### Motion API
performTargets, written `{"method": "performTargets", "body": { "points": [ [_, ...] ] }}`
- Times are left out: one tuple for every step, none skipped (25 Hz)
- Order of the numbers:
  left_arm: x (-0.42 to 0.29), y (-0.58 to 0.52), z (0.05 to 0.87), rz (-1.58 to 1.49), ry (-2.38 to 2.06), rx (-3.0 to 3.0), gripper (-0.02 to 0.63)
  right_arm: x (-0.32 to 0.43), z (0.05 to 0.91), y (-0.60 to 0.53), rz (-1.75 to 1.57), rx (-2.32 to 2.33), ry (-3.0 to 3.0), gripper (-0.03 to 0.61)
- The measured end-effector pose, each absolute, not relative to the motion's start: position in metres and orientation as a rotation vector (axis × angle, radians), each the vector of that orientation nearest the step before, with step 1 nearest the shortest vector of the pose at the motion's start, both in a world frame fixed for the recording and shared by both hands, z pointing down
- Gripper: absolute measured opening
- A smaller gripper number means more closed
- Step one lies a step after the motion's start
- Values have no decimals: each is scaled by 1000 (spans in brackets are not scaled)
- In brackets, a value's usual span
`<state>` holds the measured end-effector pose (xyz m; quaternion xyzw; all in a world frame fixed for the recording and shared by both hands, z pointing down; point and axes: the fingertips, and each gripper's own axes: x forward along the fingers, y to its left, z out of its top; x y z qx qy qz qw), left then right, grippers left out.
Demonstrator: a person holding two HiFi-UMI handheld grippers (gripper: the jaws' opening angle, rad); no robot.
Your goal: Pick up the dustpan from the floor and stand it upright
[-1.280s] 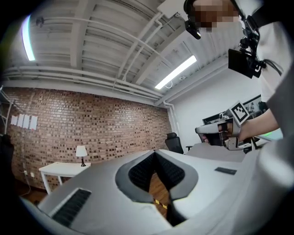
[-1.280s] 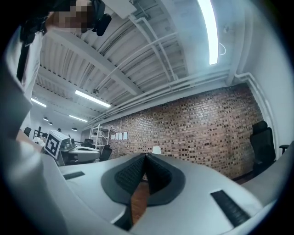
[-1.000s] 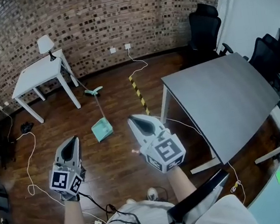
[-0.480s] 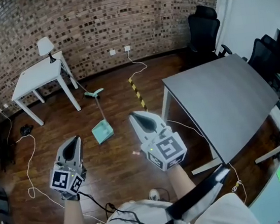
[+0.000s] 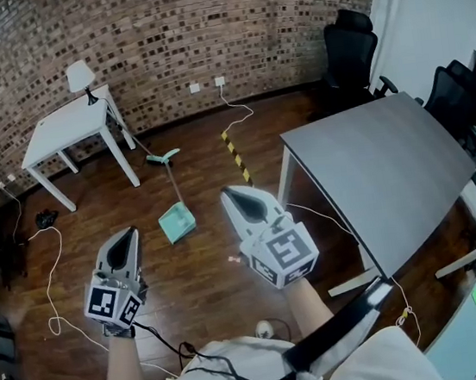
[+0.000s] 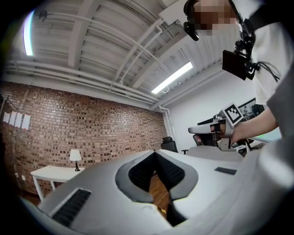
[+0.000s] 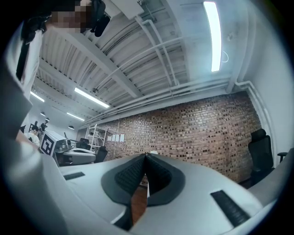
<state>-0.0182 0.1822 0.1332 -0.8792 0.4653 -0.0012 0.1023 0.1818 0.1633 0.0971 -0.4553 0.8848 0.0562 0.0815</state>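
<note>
dustpan [image 5: 177,224]: lying on floor [image 5: 206,276], unmoved, not upright | left tongs [image 5: 126,237]: closed, empty, tipped slightly upward | right tongs [image 5: 233,194]: closed, empty, well short of dustpan

The left gripper [image 5: 127,236] and right gripper [image 5: 232,194] tipped slightly upward; the brick wall [image 6: 92,124] sank lower in both gripper views.

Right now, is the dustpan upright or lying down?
Lying down: the teal dustpan rests on the wooden floor, its long handle stretched flat along the boards.
</note>
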Motion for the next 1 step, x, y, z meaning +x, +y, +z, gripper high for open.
{"method": "performTargets", "body": {
  "points": [
    [-19, 183, 134, -5, 1375, -2595, 12, 180, 97, 164, 170, -1355, 2641, -3]
  ]
}}
